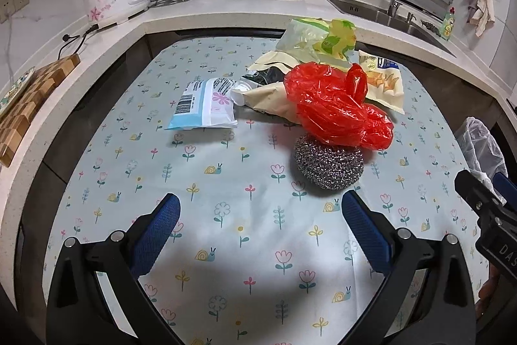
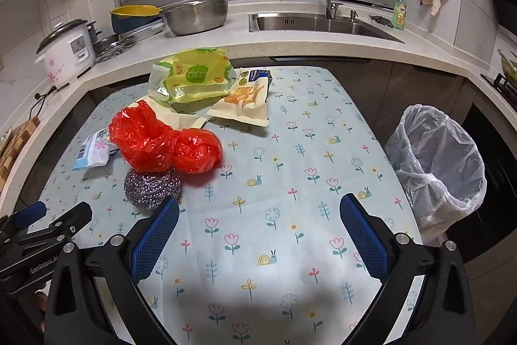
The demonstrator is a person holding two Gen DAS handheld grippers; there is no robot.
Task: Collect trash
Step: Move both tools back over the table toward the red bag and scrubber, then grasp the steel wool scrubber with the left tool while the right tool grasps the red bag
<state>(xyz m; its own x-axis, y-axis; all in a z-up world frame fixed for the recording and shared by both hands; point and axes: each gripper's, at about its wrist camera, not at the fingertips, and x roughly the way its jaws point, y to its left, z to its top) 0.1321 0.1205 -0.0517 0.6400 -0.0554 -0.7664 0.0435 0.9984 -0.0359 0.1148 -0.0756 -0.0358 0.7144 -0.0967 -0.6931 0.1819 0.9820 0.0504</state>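
A: Claw status?
B: Left gripper (image 1: pixel 260 210) has its jaws wide apart, nothing between them, above the flower-and-snail print tablecloth (image 1: pixel 226 264). Right gripper (image 2: pixel 258 212) is the same: spread, holding nothing, hovering over the cloth.
A: Where's the trash?
B: From the left wrist view, a round silver steel-wool scrubber (image 1: pixel 329 162) sits at 1 o'clock, just past the right fingertip. A crumpled red plastic bag (image 1: pixel 336 105) touches its far edge. A flat white-and-blue wipes packet with a barcode (image 1: pixel 206 107) is at 11 o'clock. A beige paper bag (image 1: pixel 268 97) lies between packet and red bag.
A: Farther back?
B: A yellow-green snack wrapper (image 2: pixel 194 78) at 11 o'clock from the right wrist view, with a cream snack packet showing orange sticks (image 2: pixel 247 99) just beside it, toward 12.
A: Bin?
B: A waste bin lined with a translucent white plastic bag (image 2: pixel 436 164) at 2 o'clock, off the table's right edge, well apart from the pile.
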